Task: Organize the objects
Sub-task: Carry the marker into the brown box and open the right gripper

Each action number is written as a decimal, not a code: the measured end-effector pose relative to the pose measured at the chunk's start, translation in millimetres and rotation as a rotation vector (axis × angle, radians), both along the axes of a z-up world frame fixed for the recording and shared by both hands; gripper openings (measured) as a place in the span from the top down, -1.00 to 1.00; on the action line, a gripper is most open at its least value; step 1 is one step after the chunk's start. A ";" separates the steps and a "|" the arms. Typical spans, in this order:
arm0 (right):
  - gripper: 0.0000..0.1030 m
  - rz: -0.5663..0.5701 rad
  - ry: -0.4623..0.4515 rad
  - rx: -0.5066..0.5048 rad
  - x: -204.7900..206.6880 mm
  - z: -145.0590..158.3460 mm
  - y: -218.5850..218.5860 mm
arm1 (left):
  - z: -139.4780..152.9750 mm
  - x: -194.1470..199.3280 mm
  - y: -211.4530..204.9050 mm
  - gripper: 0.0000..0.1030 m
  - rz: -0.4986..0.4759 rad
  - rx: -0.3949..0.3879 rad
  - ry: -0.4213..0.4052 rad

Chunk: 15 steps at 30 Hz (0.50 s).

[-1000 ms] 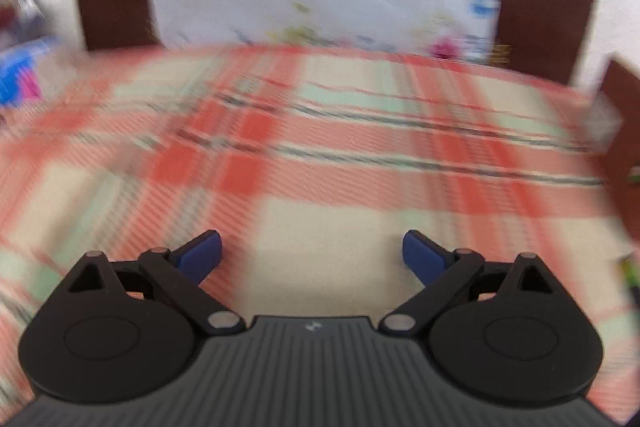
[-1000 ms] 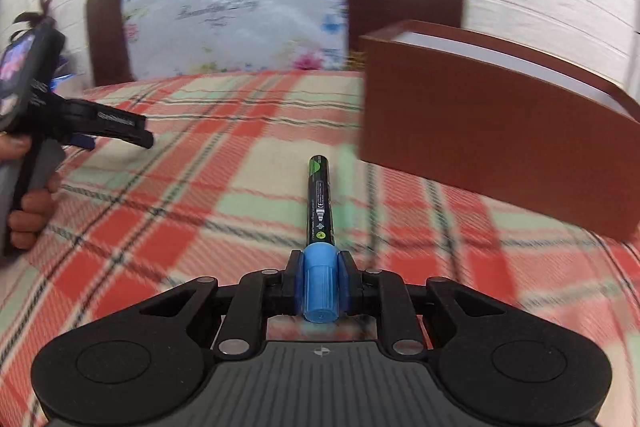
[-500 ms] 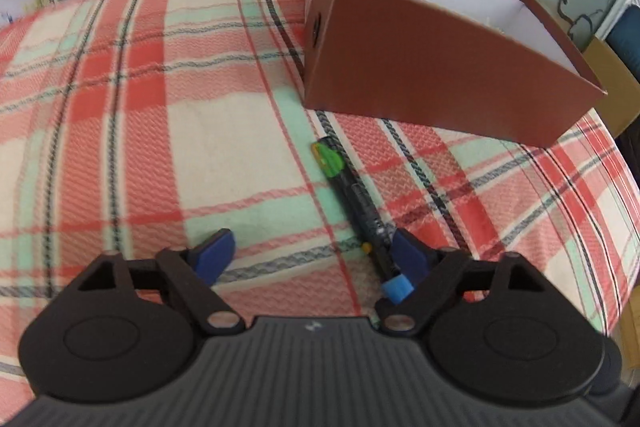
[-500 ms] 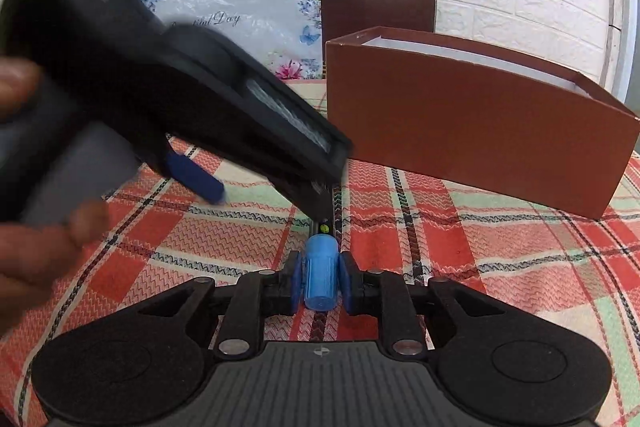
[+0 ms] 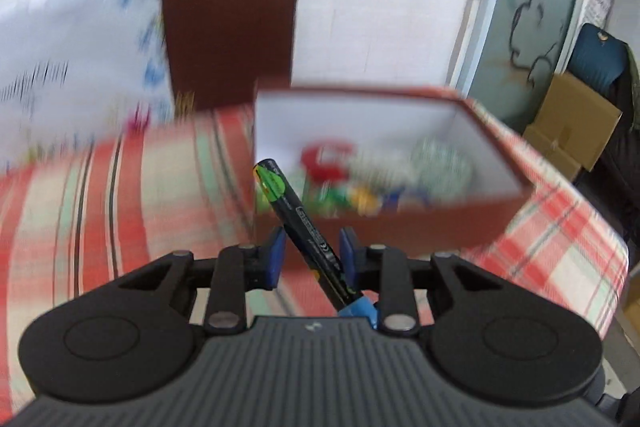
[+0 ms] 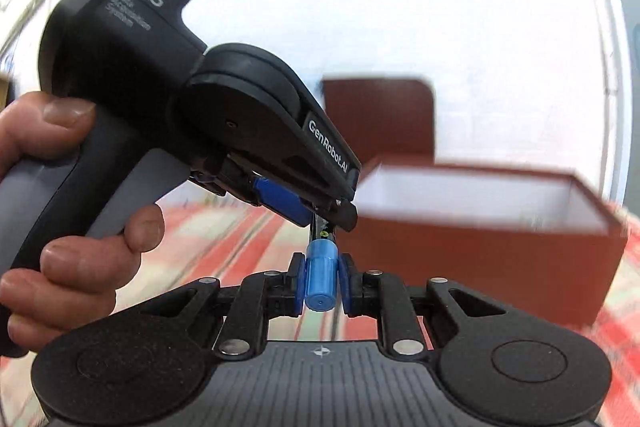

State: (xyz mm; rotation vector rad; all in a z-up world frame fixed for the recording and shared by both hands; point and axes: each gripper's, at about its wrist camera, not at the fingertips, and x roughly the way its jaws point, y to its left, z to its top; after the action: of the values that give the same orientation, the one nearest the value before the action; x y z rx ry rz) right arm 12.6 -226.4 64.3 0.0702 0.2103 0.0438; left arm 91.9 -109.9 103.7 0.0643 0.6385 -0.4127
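A black marker (image 5: 304, 223) with a green end and a blue cap (image 6: 320, 277) is held by both grippers above the plaid table. My left gripper (image 5: 310, 255) is shut on the marker's black barrel. My right gripper (image 6: 320, 283) is shut on the blue cap. The left gripper's body (image 6: 192, 115), held by a hand, fills the left of the right wrist view. A brown box (image 5: 400, 227) with a white inside stands just beyond and holds several blurred colourful items.
A red plaid cloth (image 5: 140, 195) covers the table. A brown chair back (image 5: 228, 35) stands behind it, with floral plastic (image 5: 72, 67) to its left. A cardboard box (image 5: 572, 127) sits off the table's right edge. The brown box also shows in the right wrist view (image 6: 480, 251).
My left gripper has closed on the marker barrel. Both grippers have lifted the marker off the table and tilted up towards the box.
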 end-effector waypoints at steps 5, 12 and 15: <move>0.67 -0.072 -0.017 0.010 49.1 11.9 -27.3 | 14.2 43.4 -30.7 0.42 -0.024 0.029 -0.046; 0.66 -0.132 0.078 0.025 113.5 -4.0 -62.9 | -5.6 82.5 -61.9 0.40 -0.033 0.101 -0.029; 0.48 -0.136 0.114 0.047 127.9 -14.0 -71.6 | -15.7 98.9 -62.9 0.37 0.015 0.133 -0.014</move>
State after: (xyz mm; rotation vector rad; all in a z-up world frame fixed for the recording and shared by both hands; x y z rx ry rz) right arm 140.6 -298.0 50.3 0.1340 0.3176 -0.0910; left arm 190.8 -172.8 88.0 0.1888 0.6518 -0.3551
